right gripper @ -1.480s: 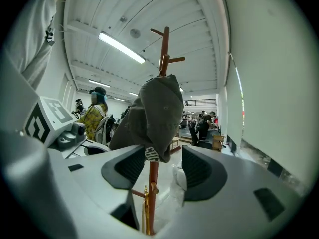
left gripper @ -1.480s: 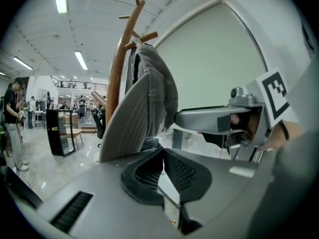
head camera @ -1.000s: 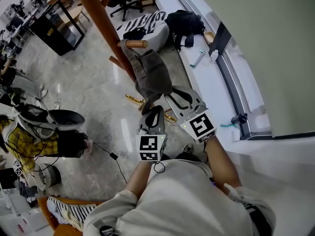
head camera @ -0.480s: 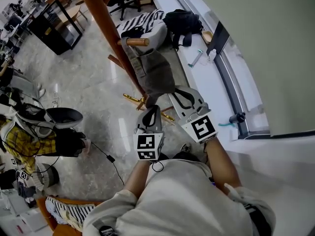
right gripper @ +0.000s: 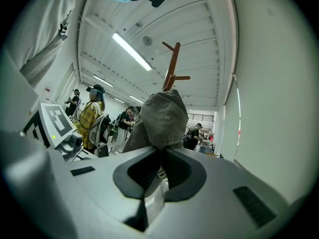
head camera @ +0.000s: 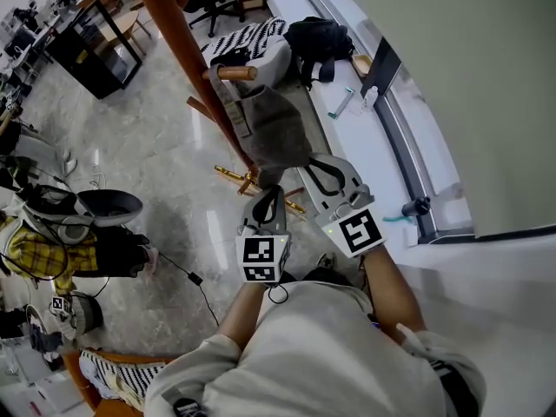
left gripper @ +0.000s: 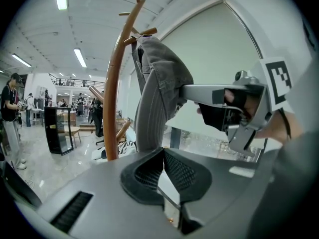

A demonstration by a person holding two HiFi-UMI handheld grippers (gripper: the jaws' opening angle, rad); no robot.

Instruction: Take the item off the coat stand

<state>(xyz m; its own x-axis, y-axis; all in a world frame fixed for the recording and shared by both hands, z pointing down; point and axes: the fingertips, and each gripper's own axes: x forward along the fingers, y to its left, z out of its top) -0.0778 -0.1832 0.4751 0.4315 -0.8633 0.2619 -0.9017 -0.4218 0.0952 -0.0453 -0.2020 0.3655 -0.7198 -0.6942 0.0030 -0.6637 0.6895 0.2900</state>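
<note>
Cap (right gripper: 164,116) pinched in right gripper (right gripper: 160,152) fingers, plain only in its view; left gripper (left gripper: 162,154) fingers together, empty.

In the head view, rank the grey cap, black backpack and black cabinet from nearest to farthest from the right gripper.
1. grey cap, centre, clamped in the right gripper.
2. black backpack, top, right of centre.
3. black cabinet, far upper left.

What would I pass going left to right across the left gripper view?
a person → black cabinet → coat stand → grey cap → right gripper, clamped on the cap
</note>
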